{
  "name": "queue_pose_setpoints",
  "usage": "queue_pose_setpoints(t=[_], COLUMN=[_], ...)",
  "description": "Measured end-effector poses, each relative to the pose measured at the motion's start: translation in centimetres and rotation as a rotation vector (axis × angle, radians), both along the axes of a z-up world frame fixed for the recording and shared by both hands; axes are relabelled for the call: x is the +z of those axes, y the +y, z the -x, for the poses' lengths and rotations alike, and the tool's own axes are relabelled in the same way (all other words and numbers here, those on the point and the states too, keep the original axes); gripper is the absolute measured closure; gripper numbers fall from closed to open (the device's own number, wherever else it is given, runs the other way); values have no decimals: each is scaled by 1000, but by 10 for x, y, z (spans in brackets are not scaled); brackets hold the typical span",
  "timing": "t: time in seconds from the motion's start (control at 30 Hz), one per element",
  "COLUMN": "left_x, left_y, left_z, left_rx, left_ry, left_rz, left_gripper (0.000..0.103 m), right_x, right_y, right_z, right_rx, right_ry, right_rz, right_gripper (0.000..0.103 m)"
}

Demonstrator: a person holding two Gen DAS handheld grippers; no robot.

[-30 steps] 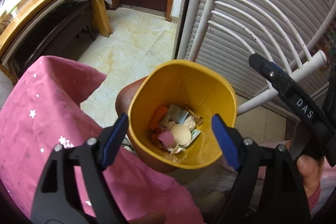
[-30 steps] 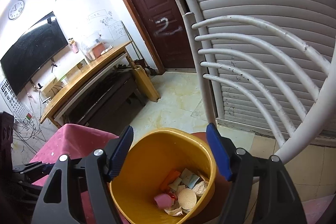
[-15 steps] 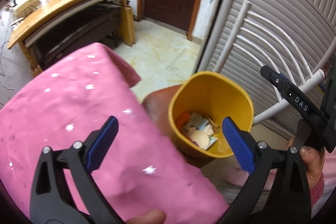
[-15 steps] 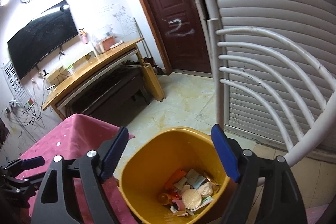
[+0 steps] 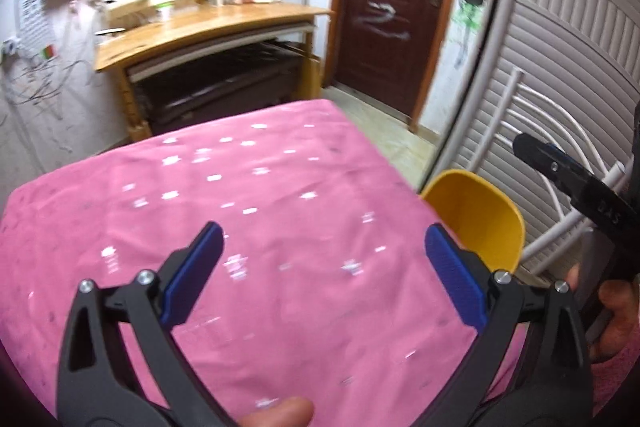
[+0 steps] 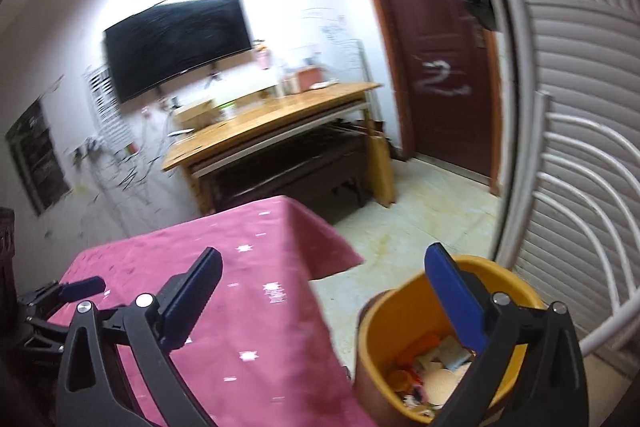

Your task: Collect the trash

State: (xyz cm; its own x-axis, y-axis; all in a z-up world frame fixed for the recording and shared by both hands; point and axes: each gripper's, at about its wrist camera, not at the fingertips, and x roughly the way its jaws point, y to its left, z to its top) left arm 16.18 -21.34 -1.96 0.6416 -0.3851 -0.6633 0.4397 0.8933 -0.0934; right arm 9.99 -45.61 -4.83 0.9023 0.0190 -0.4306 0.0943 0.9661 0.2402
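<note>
Both the left hand-held gripper (image 5: pixel 322 273) and the right hand-held gripper (image 6: pixel 324 301) are wide apart, holding nothing, over the pink desk (image 5: pixel 280 195), with the trash (image 6: pixel 430 371) in the yellow bin (image 6: pixel 400 311) just right of it.

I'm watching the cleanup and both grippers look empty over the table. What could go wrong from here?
1. The yellow bin sits close beside the pink tablecloth edge, right under the open right gripper; a careless swing could knock it over and spill the trash inside.
2. The open left gripper hangs low over the loose cloth; a finger could snag and drag it.
3. Both views are blurred, so leftover small scraps may be missed.
</note>
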Motion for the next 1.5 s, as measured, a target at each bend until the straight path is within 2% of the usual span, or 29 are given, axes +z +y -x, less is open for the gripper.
queue_pose_setpoints(t=[0.27, 0.6, 1.03, 1.5], left_x=[9, 15, 15, 23], left_y=[73, 133, 179, 187], left_z=[22, 48, 67, 84], left_rx=[133, 253, 350, 367], left_ry=[-82, -145, -149, -152], left_rz=[21, 44, 48, 49], left_gripper=[7, 7, 7, 7], right_x=[8, 11, 11, 18], right_y=[80, 152, 189, 194], right_z=[-1, 15, 21, 32], right_rx=[142, 243, 314, 331], right_ry=[-4, -20, -14, -28], right_rz=[54, 109, 122, 112], right_gripper=[8, 8, 8, 8])
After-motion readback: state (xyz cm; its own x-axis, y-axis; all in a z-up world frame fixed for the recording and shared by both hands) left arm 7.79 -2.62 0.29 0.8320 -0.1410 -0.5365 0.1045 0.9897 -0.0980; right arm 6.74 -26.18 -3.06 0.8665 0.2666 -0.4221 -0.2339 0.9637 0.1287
